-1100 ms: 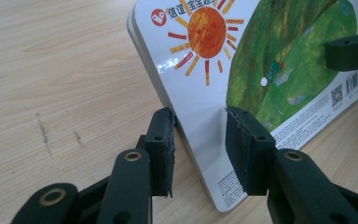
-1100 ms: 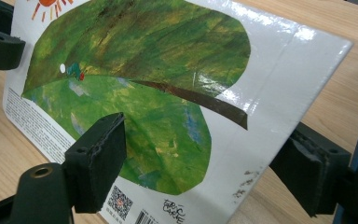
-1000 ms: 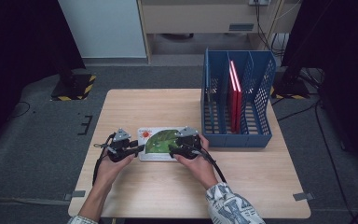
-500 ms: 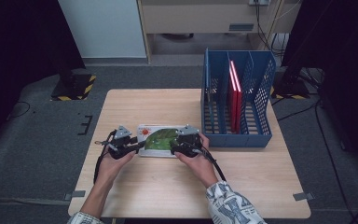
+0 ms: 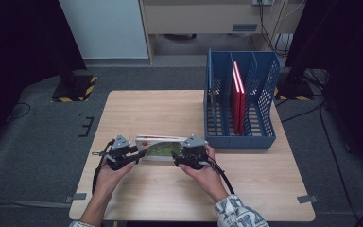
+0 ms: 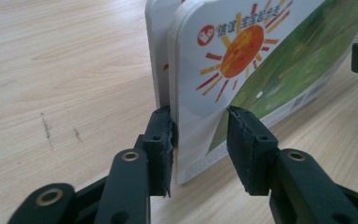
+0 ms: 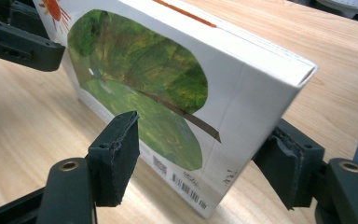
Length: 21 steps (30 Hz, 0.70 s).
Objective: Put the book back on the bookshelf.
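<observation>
A white picture book (image 5: pixel 160 147) with a green leaf and an orange sun on its cover stands tipped up on the wooden table (image 5: pixel 160 109) between both grippers. My left gripper (image 5: pixel 139 153) is shut on the book's sun corner (image 6: pixel 242 60); its pads (image 6: pixel 161 135) press the cover from both sides around my left gripper (image 6: pixel 199 126). My right gripper (image 5: pixel 177 156) straddles the spine end (image 7: pixel 158 93). Its jaws have just been closing, and my right gripper (image 7: pixel 200 140) now has a pad on each face of the book. The left gripper's jaw (image 7: pixel 23 44) shows at the far end.
A blue mesh file rack (image 5: pixel 241 109) stands on the table's right side, just beyond the right hand. Red books (image 5: pixel 238 94) stand upright in one of its slots. Bare wood lies to the left and along the near edge.
The book has tipped up from lying flatter on the table. Both hands have shifted slightly toward the near edge, and the right jaws have narrowed onto the spine end.
</observation>
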Each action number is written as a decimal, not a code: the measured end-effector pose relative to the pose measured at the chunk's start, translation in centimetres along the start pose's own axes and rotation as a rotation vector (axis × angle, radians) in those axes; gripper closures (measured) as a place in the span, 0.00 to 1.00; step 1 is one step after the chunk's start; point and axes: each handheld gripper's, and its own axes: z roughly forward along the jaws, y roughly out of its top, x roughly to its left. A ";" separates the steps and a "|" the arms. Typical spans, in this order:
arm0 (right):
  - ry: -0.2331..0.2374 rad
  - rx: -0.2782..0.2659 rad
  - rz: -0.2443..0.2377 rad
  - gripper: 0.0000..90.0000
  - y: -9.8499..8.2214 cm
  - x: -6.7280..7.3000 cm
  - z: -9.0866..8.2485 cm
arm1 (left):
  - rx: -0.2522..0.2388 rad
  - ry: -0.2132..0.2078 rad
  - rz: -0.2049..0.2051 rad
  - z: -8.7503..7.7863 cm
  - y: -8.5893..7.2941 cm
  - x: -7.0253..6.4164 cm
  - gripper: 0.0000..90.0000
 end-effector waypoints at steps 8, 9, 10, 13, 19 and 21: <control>0.034 -0.003 -0.007 0.35 -0.4 0.2 -0.6 | 0.004 -0.007 0.004 -0.1 -0.2 -0.3 0.63; 0.036 -0.001 -0.009 0.35 -0.4 0.2 -0.6 | 0.004 -0.008 0.001 -0.1 -0.2 -0.3 0.63; 0.041 0.001 -0.012 0.34 -0.3 0.2 -0.6 | 0.006 -0.009 0.006 -0.1 -0.3 -0.3 0.63; 0.057 0.011 -0.020 0.29 -0.3 0.1 -0.4 | 0.003 -0.009 -0.001 -0.1 -0.3 -0.3 0.63; 0.079 0.020 -0.030 0.18 0.2 0.1 0.2 | 0.002 -0.011 -0.003 -0.2 -0.4 -0.4 0.61; 0.098 0.028 -0.026 0.16 0.5 0.0 0.5 | 0.006 -0.010 -0.002 -0.2 -0.4 -0.4 0.60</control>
